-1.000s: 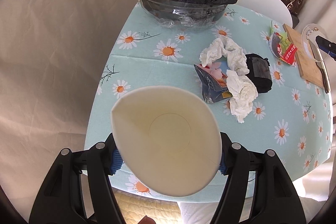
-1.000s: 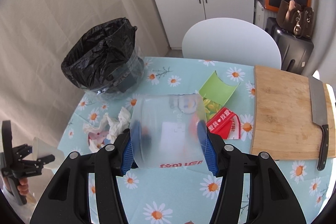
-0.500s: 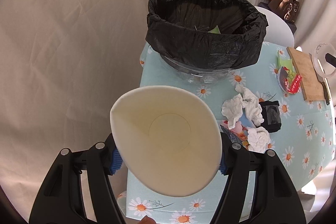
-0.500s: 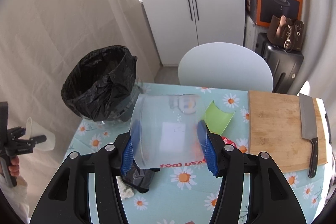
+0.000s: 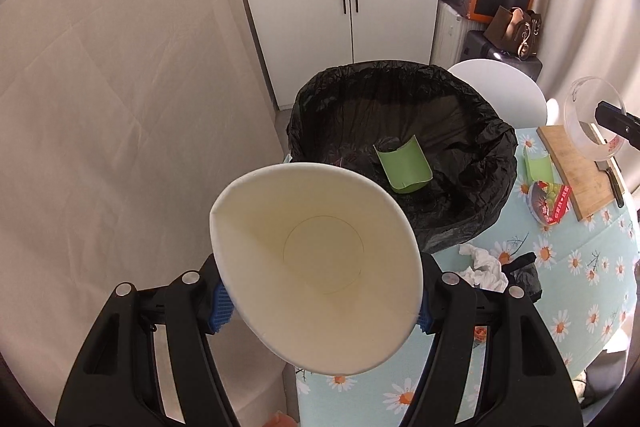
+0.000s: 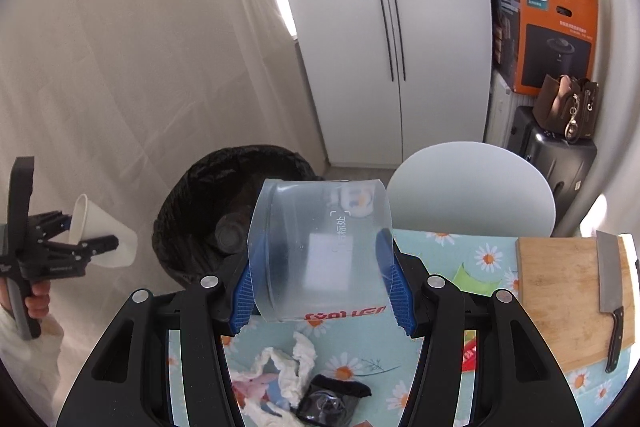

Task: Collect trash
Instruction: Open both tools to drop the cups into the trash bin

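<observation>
While the left tongs (image 5: 320, 303) grip a paper cup (image 5: 316, 267) at lower centre, the bin (image 5: 400, 155) lies mid-frame just beyond. With the right tongs (image 6: 320, 291) closed on a clear tub (image 6: 320, 247), each should be released only once carried over the bin mouth.

White paper cup (image 5: 320, 267), black bin liner (image 5: 472, 131) — pale-blue tablecloth (image 5: 592, 267) with white-and-orange daisies.

A white paper cup (image 5: 316, 263), squeezed oval, faces mouth-up before the black-lined trash bin (image 5: 404, 151), which stands on the table and holds a green scrap (image 5: 404, 167). A clear plastic cup (image 6: 320, 251) is held sideways. Crumpled tissues (image 6: 288, 367) lie on the tablecloth.
</observation>
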The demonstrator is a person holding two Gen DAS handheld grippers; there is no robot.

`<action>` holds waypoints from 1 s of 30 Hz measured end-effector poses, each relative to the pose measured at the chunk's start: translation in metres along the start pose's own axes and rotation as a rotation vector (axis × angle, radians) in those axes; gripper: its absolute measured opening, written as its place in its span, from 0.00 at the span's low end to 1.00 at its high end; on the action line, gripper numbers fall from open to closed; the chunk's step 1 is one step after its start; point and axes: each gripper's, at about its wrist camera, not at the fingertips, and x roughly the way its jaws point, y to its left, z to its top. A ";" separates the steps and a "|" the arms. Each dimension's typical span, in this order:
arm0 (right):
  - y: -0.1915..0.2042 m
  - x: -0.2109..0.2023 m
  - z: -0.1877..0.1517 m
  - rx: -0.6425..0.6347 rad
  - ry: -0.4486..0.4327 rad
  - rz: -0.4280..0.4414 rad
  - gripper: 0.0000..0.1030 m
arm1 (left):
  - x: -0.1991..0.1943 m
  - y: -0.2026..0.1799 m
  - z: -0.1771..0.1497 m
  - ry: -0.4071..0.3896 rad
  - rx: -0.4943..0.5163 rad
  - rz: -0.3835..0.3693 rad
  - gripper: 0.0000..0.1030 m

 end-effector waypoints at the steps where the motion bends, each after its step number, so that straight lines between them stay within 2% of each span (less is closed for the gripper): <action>1: 0.006 0.005 0.003 -0.002 -0.004 0.004 0.50 | 0.003 0.000 0.006 -0.006 0.017 -0.013 0.65; 7: 0.040 0.034 0.018 -0.032 -0.017 0.025 0.50 | 0.025 -0.001 0.038 -0.029 0.107 -0.072 0.65; 13: 0.052 0.062 0.038 -0.041 -0.014 0.046 0.50 | 0.045 -0.014 0.064 -0.046 0.172 -0.122 0.66; 14: 0.052 0.067 0.040 -0.036 -0.012 0.059 0.50 | 0.050 -0.014 0.068 -0.045 0.168 -0.139 0.68; 15: 0.053 0.072 0.043 -0.032 -0.010 0.078 0.50 | 0.054 -0.014 0.073 -0.052 0.159 -0.152 0.77; 16: 0.053 0.077 0.045 -0.029 -0.009 0.090 0.53 | 0.057 -0.015 0.077 -0.060 0.145 -0.169 0.85; 17: 0.054 0.080 0.046 -0.029 -0.015 0.095 0.60 | 0.060 -0.014 0.080 -0.064 0.131 -0.188 0.95; 18: 0.054 0.082 0.047 -0.027 -0.026 0.099 0.90 | 0.062 -0.014 0.081 -0.068 0.117 -0.209 0.94; 21: 0.052 0.079 0.046 -0.015 -0.056 0.102 0.92 | 0.067 -0.013 0.079 -0.052 0.084 -0.220 0.94; 30: 0.014 0.070 0.021 0.052 -0.005 0.007 0.92 | 0.078 -0.012 0.048 0.015 0.066 -0.169 0.94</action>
